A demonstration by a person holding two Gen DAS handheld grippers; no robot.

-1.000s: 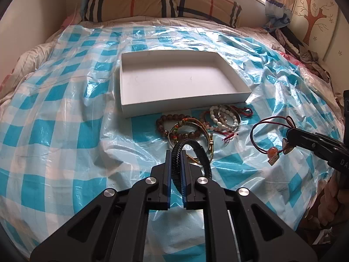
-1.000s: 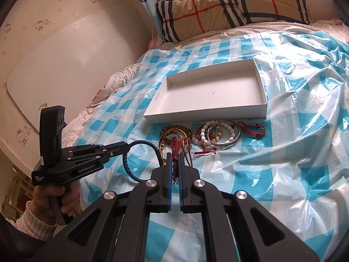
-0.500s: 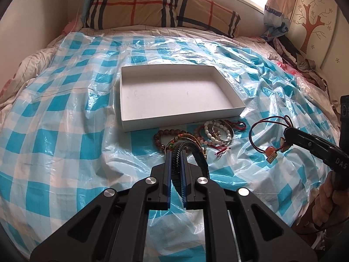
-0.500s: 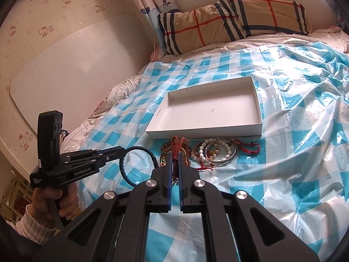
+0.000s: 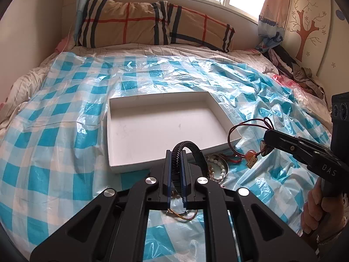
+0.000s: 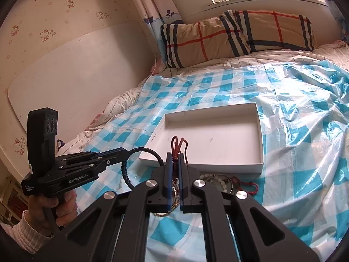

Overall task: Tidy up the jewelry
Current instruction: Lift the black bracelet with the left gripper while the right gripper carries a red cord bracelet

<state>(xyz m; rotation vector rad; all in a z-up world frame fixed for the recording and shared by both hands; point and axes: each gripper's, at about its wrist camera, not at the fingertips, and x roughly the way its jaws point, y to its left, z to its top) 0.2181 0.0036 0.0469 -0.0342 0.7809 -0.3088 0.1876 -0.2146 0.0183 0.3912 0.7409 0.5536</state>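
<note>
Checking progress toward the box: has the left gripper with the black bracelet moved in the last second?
Yes. The left gripper, shut on the black bracelet, has advanced toward the white box; its tips now overlap the box's near edge, past the bracelet pile.

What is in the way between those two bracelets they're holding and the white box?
Nothing visible. The black braided bracelet in the left gripper and the red cord bracelet in the right gripper hang near the open white box, which holds nothing.

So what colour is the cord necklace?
Dark red cord necklace, with an orange bead; clearest in the left wrist view.
</note>
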